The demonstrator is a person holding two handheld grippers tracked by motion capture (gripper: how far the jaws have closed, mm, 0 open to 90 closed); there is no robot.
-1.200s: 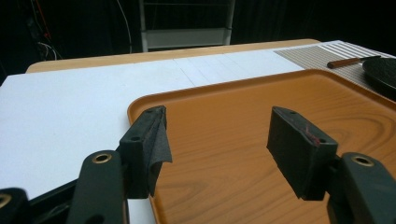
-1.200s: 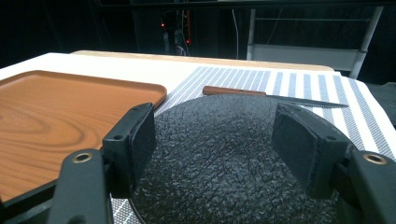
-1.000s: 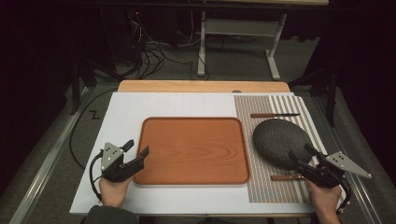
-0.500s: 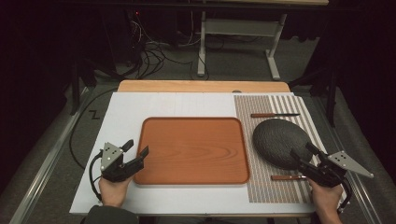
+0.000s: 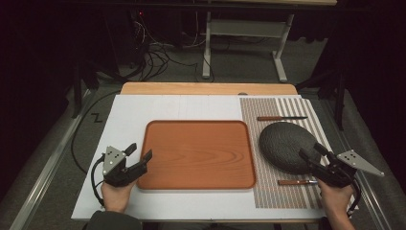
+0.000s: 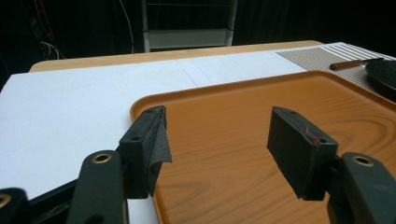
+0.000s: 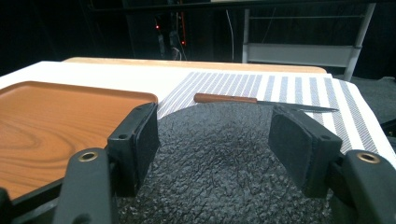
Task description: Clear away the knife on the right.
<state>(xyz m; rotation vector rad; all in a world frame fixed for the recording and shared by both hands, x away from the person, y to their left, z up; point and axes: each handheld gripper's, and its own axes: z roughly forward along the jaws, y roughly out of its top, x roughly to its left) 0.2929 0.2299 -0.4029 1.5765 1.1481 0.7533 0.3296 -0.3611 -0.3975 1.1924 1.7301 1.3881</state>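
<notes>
A dark, unlit room is shown behind the worktop (image 5: 206, 88). A grey floor (image 5: 239, 72) is seen, on which a white metal frame stand (image 5: 244, 33) is placed. Tangled cables (image 5: 158, 57) are laid at left. Light is confined to the worktop.

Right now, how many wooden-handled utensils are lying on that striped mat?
2. One utensil lies on the striped mat beyond the dark plate; the other lies on the near side of the plate, by the right gripper. None seems hidden.

The rectangular orange-brown wooden tray (image 5: 196, 153) is showing smooth, softly glossy grain. The oval dark grey plate (image 7: 219, 154) is looking matt and rough, pebbled like stone.
</notes>
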